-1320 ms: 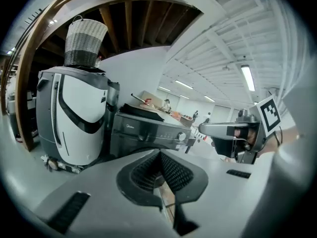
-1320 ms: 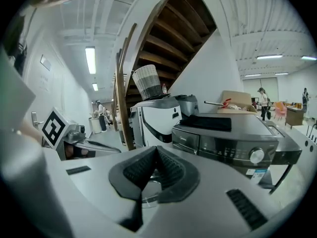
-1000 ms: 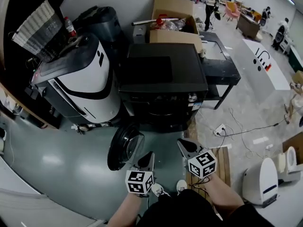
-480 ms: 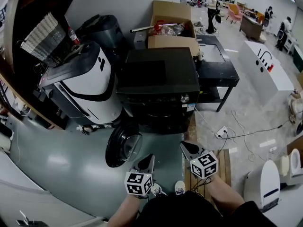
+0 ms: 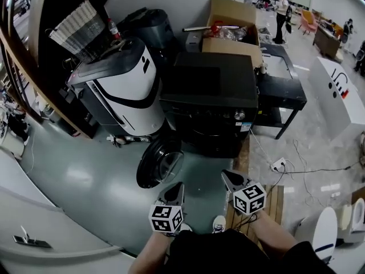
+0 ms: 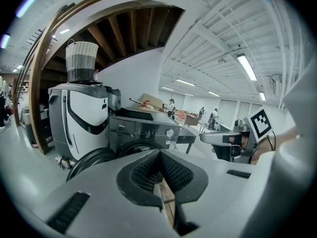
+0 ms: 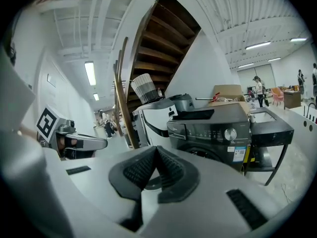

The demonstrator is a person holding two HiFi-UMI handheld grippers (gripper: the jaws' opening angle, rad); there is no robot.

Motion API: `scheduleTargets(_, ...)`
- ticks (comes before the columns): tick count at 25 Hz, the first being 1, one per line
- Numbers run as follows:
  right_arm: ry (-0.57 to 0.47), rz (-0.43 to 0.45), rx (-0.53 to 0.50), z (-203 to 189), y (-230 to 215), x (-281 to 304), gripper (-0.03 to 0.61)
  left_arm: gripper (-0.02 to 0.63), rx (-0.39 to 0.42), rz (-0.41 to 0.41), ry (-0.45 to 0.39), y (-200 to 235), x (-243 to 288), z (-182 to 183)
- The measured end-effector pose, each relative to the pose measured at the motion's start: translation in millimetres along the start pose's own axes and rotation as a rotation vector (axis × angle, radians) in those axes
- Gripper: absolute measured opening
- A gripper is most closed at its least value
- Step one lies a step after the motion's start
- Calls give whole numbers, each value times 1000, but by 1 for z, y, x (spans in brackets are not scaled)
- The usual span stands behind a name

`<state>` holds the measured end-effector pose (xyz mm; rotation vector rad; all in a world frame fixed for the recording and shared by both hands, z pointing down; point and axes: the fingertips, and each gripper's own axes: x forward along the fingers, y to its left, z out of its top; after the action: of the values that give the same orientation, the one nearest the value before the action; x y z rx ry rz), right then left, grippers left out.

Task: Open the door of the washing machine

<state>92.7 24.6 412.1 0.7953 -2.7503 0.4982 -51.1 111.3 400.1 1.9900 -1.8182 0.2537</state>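
Black boxy washing machine (image 5: 208, 90) stands at the grey-green floor's (image 5: 85, 176) far edge, its round glass door (image 5: 161, 163) hanging wide open. The left gripper (image 5: 178, 186) and right gripper (image 5: 228, 176), both clenched and empty, have merely drifted sideways, so the opening looks done.

Front of the washing machine (image 5: 208, 90) dark and indistinct from the head view, its lower part hidden behind the left gripper (image 6: 159, 152) and right gripper (image 7: 156, 148) in their views, sticker (image 7: 239, 152) print too small to read, cardboard box (image 5: 231, 16) contents unclear, distant person (image 5: 281, 13) tiny, white machine (image 5: 320, 233) cut off at the lower right edge.
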Motion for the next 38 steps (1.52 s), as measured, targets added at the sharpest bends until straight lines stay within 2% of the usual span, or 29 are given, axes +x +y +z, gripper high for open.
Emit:
scheduleTargets(5,2,9,-10,-2,23,13,17,18,-27,36,-16,34,-19,-3)
scheduleTargets(12,6,-40,22,-12,61,34,17,18,-16,-16,-1,70,-33,-9)
scheduleTargets(17,18,-90,47,-28,75,36,17,18,1,-63,-2,81,-32,-18)
scheduleTargets(25,10,-141,57,-29,82,24,17,18,1,-105,3,79,-38,-24)
scheduleTargets(38,-25,-149,47,-16,71,5,17,18,8,-114,-23,58,-36,-15)
